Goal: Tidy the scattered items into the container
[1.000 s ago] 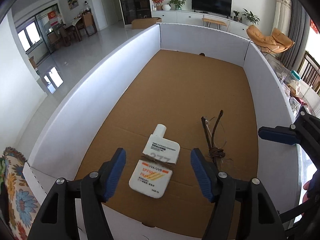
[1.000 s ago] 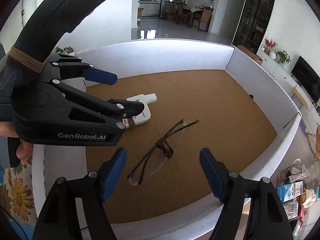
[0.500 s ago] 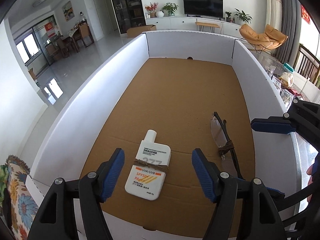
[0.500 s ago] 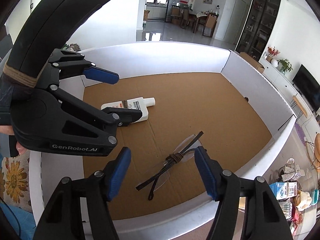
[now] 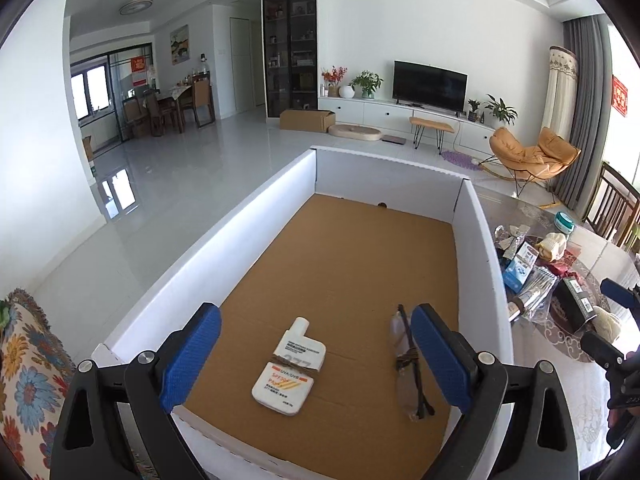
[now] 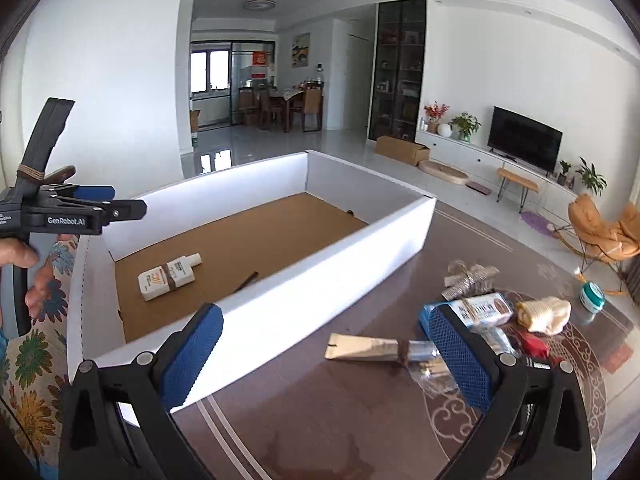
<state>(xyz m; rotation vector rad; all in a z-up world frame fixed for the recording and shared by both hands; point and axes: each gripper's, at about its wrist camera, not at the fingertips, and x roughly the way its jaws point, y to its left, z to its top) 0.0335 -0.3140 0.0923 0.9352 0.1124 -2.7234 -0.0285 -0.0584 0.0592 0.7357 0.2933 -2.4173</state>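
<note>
The white-walled box with a brown cardboard floor holds a white sunscreen bottle and a pair of glasses tied with twine, both lying flat near its front end. My left gripper hovers above that end, its jaws opening with nothing between them. My right gripper is outside the box, over the dark table, its jaws also opening and empty. Just beyond its right finger lies a silver tube bound with twine. The left gripper shows at the left edge of the right wrist view.
Scattered items lie on the dark patterned table right of the box: a blue-and-white carton, a cream cloth, a teal jar, a foil bundle and a red packet. A floral cushion is at the left.
Both grippers have risen and pulled back from the box floor, and their jaws have widened. The right one swung right, out over the table. The glasses now lie flat.
</note>
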